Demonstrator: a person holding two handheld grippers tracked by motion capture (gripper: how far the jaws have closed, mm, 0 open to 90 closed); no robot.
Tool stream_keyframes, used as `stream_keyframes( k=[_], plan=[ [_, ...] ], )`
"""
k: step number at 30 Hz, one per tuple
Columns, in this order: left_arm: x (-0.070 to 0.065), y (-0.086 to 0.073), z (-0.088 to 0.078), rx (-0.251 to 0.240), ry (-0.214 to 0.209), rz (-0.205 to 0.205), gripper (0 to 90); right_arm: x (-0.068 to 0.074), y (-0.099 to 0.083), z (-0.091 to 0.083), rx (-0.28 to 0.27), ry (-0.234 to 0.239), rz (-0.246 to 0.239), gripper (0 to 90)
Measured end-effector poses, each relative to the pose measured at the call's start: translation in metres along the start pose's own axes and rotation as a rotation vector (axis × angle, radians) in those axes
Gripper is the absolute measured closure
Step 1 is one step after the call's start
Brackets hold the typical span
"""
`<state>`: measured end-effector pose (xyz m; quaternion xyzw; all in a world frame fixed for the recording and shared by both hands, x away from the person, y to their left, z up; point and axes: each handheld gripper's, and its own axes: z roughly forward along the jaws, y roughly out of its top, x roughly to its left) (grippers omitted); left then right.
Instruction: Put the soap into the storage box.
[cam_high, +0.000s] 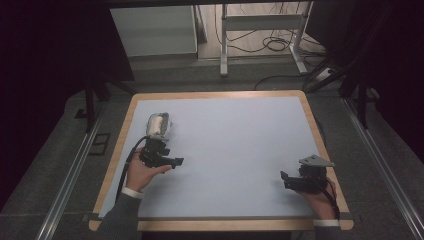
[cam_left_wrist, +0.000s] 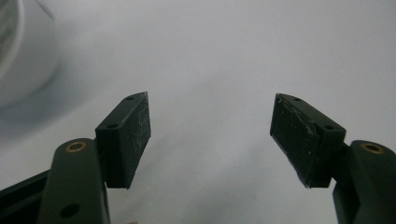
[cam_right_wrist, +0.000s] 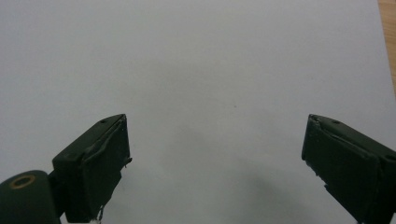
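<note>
A big worktop (cam_high: 220, 150) with a pale blue top and a wooden edge stood in the dim room. Behind it on the floor was a metal frame (cam_high: 260, 40) with loose cables (cam_high: 270, 45) around it.

A person's two arms came in from the near side. The left hand (cam_high: 140, 175) held the left hand-held gripper (cam_high: 172, 162) low over the left part of the worktop. Its two black jaws stood wide apart with nothing between them.

The right hand-held gripper (cam_high: 286, 180) was near the right edge, well apart from the other one. Its jaws stood wide apart too, over bare blue top. It had a grey three-cornered plate (cam_high: 316, 161) on it.

A small white and grey thing (cam_high: 160, 126) lay on the worktop just beyond the left hand-held gripper. I could not tell what it was.
</note>
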<state>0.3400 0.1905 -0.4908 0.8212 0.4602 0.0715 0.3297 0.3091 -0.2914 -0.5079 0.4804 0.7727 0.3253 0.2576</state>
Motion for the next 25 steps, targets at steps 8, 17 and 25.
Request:
stream_keyframes(
  k=[8, 17, 25],
  plan=[
    [-0.007, -0.032, 0.002, -0.001, -0.016, -0.025, 27.6, 0.000, 0.000, -0.002, -0.007, -0.002, -0.001, 7.4],
    [-0.003, -0.049, 0.001, -0.029, -0.015, -0.076, 27.0, -0.001, 0.000, -0.002, -0.009, 0.000, -0.004, 7.4],
    [0.002, -0.052, -0.002, -0.060, -0.011, -0.103, 27.0, -0.001, 0.001, -0.003, -0.015, 0.002, -0.005, 7.4]
  ],
)
